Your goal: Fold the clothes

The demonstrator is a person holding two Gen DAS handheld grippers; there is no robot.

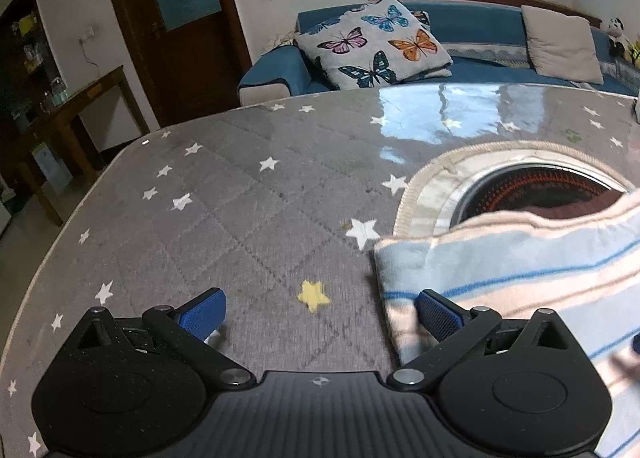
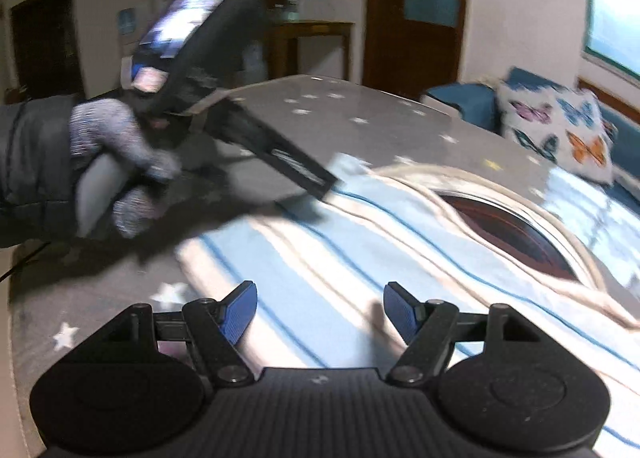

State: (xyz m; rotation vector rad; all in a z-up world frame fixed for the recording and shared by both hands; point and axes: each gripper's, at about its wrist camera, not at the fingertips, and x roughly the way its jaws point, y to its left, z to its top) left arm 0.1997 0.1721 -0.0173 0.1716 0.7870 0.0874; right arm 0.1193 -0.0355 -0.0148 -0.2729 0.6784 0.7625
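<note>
garment: striped cloth (image 1: 520, 258) lies on table (image 1: 240, 197), partly over heater well (image 1: 536, 185)
left claw (image 1: 320, 316): apart, straddling cloth's left edge, likely for pinch
right claw (image 2: 320, 312): apart, empty, above cloth's near side

We find no text, label, brand or number that we can read in either view. Ahead and to the left of the right gripper (image 2: 320, 312), the other handheld gripper (image 2: 248, 113) carries a lit screen (image 2: 182, 23) and a pale strip of marking (image 2: 298, 169) along its finger, but both are smeared by blur and we cannot make out a single character on them.
</note>
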